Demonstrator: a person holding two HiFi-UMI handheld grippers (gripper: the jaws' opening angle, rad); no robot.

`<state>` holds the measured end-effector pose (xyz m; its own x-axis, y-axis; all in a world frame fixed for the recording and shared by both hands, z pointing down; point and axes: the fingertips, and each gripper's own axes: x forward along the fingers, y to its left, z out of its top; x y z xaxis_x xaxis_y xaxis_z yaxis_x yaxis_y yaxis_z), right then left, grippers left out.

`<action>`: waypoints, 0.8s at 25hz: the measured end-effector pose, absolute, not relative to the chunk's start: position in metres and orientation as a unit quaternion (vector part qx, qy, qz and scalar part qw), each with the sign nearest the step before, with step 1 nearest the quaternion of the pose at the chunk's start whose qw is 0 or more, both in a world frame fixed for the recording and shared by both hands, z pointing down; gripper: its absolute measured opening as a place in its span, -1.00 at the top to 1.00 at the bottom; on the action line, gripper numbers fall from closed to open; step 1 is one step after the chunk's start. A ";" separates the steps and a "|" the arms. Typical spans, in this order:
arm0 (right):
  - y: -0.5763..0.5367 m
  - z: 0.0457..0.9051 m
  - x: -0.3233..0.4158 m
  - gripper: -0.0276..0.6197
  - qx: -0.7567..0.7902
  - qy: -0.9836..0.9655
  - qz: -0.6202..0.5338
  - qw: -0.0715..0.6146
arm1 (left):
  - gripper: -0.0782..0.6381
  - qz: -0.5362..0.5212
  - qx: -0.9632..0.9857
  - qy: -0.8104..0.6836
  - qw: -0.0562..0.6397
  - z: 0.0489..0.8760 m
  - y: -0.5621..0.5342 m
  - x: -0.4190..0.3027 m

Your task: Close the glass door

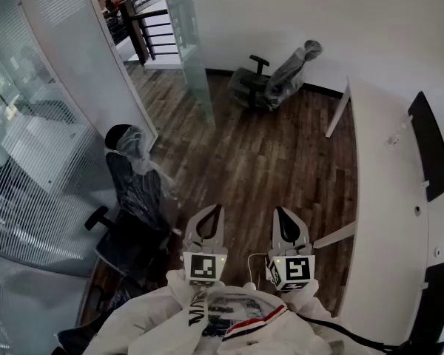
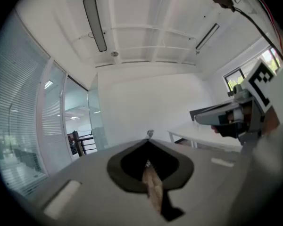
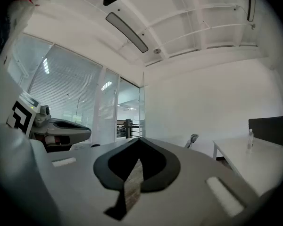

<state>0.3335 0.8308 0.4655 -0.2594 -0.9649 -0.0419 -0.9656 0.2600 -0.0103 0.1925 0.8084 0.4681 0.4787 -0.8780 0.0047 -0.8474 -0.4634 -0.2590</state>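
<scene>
The glass door stands swung open at the far end of the room, between a frosted glass wall and the white wall. It also shows far off in the left gripper view as a pale pane. Both grippers are held level near my body, far from the door. My left gripper is shut with nothing in it, its tips meeting. My right gripper is shut and empty too. They sit side by side above the wooden floor.
A plastic-wrapped office chair stands close on my left by the glass wall. Another wrapped chair lies near the far wall. A long white desk with dark panels runs along the right. A railing shows beyond the doorway.
</scene>
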 end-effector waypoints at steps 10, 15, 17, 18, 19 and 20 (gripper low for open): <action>0.827 0.463 0.334 0.90 -0.602 0.798 0.025 0.029 | 0.77 -0.051 -0.853 0.508 0.113 0.461 0.805 0.204; 0.831 0.469 0.340 0.90 -0.602 0.798 0.025 0.015 | 0.77 -0.055 -0.853 0.508 0.105 0.467 0.804 0.214; 0.832 0.472 0.346 0.90 -0.603 0.797 0.022 0.014 | 0.77 -0.056 -0.854 0.507 0.104 0.469 0.805 0.220; 0.833 0.473 0.349 0.90 -0.604 0.797 0.020 0.013 | 0.77 -0.057 -0.854 0.506 0.105 0.469 0.806 0.223; 0.833 0.475 0.352 0.90 -0.604 0.796 0.019 0.012 | 0.77 -0.058 -0.854 0.506 0.105 0.469 0.807 0.225; 0.833 0.476 0.354 0.90 -0.605 0.796 0.017 0.011 | 0.77 -0.058 -0.854 0.505 0.107 0.470 0.808 0.227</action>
<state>0.3544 0.8333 0.4760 -0.2677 -0.9627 -0.0386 -0.9635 0.2674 0.0131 0.2273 0.8080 0.4698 0.4824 -0.8759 -0.0086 -0.8512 -0.4664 -0.2406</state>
